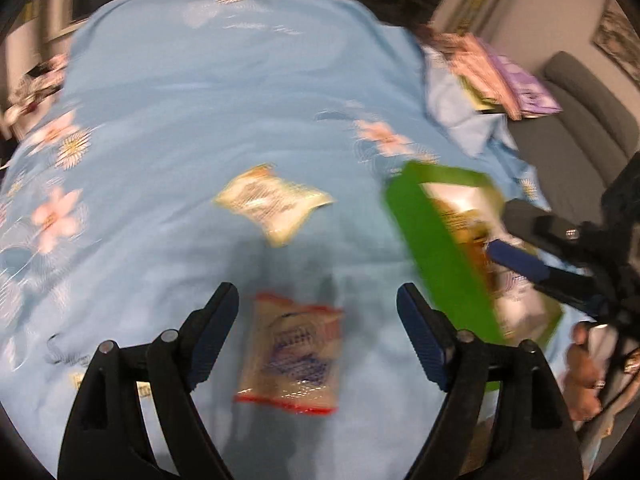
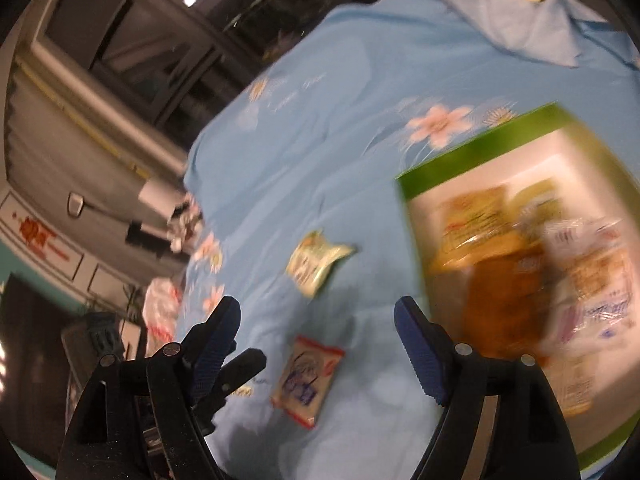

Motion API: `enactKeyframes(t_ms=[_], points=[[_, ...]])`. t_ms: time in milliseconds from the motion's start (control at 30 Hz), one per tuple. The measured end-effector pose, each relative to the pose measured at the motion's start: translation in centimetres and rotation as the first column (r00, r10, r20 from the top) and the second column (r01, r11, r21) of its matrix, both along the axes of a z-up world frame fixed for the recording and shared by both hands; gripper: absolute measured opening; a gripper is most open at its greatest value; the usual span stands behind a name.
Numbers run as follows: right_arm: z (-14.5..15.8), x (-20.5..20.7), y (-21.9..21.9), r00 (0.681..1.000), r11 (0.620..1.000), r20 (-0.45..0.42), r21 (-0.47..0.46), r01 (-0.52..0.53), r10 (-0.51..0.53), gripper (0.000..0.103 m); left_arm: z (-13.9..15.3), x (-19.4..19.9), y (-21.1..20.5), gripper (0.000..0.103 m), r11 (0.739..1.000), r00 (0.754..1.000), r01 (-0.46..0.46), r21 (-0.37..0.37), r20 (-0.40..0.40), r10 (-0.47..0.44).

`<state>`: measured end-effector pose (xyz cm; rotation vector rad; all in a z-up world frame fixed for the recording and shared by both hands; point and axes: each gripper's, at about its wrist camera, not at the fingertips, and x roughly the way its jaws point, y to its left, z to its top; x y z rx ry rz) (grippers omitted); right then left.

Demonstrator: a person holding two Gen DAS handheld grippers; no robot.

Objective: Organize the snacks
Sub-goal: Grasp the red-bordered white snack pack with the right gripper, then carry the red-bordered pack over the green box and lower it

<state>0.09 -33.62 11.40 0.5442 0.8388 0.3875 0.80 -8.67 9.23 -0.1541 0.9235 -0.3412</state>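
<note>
A red-edged snack packet (image 1: 290, 354) lies on the blue flowered cloth (image 1: 192, 92), right below my open left gripper (image 1: 318, 312). A yellow-green packet (image 1: 272, 202) lies farther off. A green box (image 1: 436, 256) holding several snack packets stands to the right. My right gripper (image 2: 316, 320) is open and empty, beside the box (image 2: 472, 148); its view shows the red-edged packet (image 2: 306, 380), the yellow-green packet (image 2: 316, 262) and the snacks inside the box (image 2: 520, 264). The right gripper's fingers (image 1: 520, 264) reach over the box in the left wrist view.
A folded blue cloth with pink and purple books (image 1: 504, 80) lies at the far right. A grey sofa (image 1: 584, 120) stands beyond it. A dark cabinet (image 2: 132, 60) stands behind the cloth's far edge. More packets (image 2: 160, 312) lie at the left edge.
</note>
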Motion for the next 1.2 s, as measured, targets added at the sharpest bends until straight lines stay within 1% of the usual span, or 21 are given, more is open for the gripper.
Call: enactKeyframes(t_ms=[67,100,133,167,233,300,367,433,500,600,667,733,767,800,900,967,1033,1067,1133,1167,1200], points=[[-0.8,0.0,1.9,0.999,0.999,-0.011,0.022,-0.046,0.047,0.08,-1.1,-0.3,1.6,0.082,1.0,1.0,-0.026,0.01,-0.014,0.026],[-1.3,0.1,2.8,0.997,0.997,-0.023,0.03,-0.069,0.07,0.08,-1.8,-0.5,2.5,0.082,0.999,0.999,-0.046,-0.002,-0.027,0.046],[-1.9,0.3,3.9,0.995,0.995,-0.046,0.034,-0.093,0.094,0.08,-2.3,-0.7,3.2,0.082,0.998,0.997,-0.064,-0.02,-0.036,0.063],[-2.6,0.5,4.8,0.991,0.994,-0.071,0.031,-0.108,0.11,0.08,-3.0,-0.9,4.1,0.082,0.995,0.996,-0.085,-0.055,-0.046,0.082],[-4.0,1.2,6.4,0.985,0.993,-0.125,0.015,-0.119,0.12,0.08,-4.7,-1.0,5.0,0.082,0.99,0.992,-0.099,-0.099,-0.082,0.091],[-5.2,1.6,7.5,0.979,0.993,-0.167,0.001,-0.121,0.119,0.08,-5.7,-1.0,5.3,0.08,0.991,0.99,-0.092,-0.095,-0.115,0.08],[-6.1,2.0,8.4,0.973,0.991,-0.193,-0.019,-0.129,0.123,0.08,-5.7,-1.1,5.2,0.08,0.992,0.991,-0.085,-0.093,-0.109,0.075],[-6.7,2.2,8.8,0.972,0.991,-0.207,-0.058,-0.123,0.109,0.08,-5.6,-1.3,5.2,0.08,0.991,0.994,-0.071,-0.111,-0.095,0.06],[-7.3,2.3,8.9,0.972,0.991,-0.22,-0.084,-0.104,0.084,0.08,-5.9,-1.4,5.3,0.079,0.989,0.993,-0.06,-0.135,-0.107,0.045],[-8.5,2.6,8.7,0.963,0.991,-0.26,-0.089,-0.098,0.072,0.08,-6.6,-1.2,4.9,0.076,0.989,0.992,-0.04,-0.141,-0.127,0.022],[-9.4,2.9,8.9,0.952,0.99,-0.296,-0.092,-0.103,0.071,0.08,-6.6,-1.4,4.6,0.076,0.99,0.994,-0.027,-0.139,-0.112,0.011],[-9.6,3.0,9.1,0.952,0.99,-0.297,-0.092,-0.105,0.074,0.08,-6.9,-1.4,4.3,0.075,0.981,0.992,0.001,-0.195,-0.124,-0.026],[-9.5,2.9,9.2,0.954,0.989,-0.291,-0.102,-0.11,0.077,0.08,-6.9,-1.4,4.3,0.072,0.977,0.991,0.005,-0.215,-0.129,-0.034],[-9.4,2.7,9.3,0.954,0.987,-0.287,-0.106,-0.119,0.085,0.08,-6.9,-1.4,4.1,0.065,0.977,0.991,0.008,-0.215,-0.128,-0.036],[-9.6,2.6,9.6,0.95,0.987,-0.292,-0.074,-0.141,0.114,0.08,-6.9,-1.6,3.4,0.051,0.982,0.992,0.02,-0.19,-0.12,-0.043],[-9.6,2.6,9.8,0.951,0.987,-0.286,-0.069,-0.145,0.12,0.08,-6.9,-1.7,3.1,0.043,0.984,0.992,0.03,-0.175,-0.115,-0.051],[-9.6,2.5,9.9,0.949,0.987,-0.284,-0.044,-0.157,0.138,0.08,-7.0,-1.7,3.1,0.043,0.983,0.991,0.034,-0.181,-0.119,-0.056],[-9.6,2.6,10.1,0.947,0.986,-0.284,-0.036,-0.165,0.148,0.078,-7.0,-1.6,3.1,0.04,0.983,0.992,0.029,-0.182,-0.118,-0.052],[-9.7,2.5,10.7,0.943,0.982,-0.288,-0.034,-0.187,0.169,0.071,-7.0,-1.5,3.1,0.038,0.981,0.991,0.029,-0.194,-0.121,-0.053],[-9.6,2.5,10.9,0.943,0.981,-0.284,-0.045,-0.191,0.171,0.069,-7.0,-1.4,3.1,0.036,0.978,0.991,0.03,-0.205,-0.124,-0.056],[-9.5,2.4,11.0,0.946,0.979,-0.279,-0.063,-0.192,0.168,0.065,-7.0,-1.4,3.1,0.036,0.976,0.99,0.031,-0.217,-0.127,-0.06]])
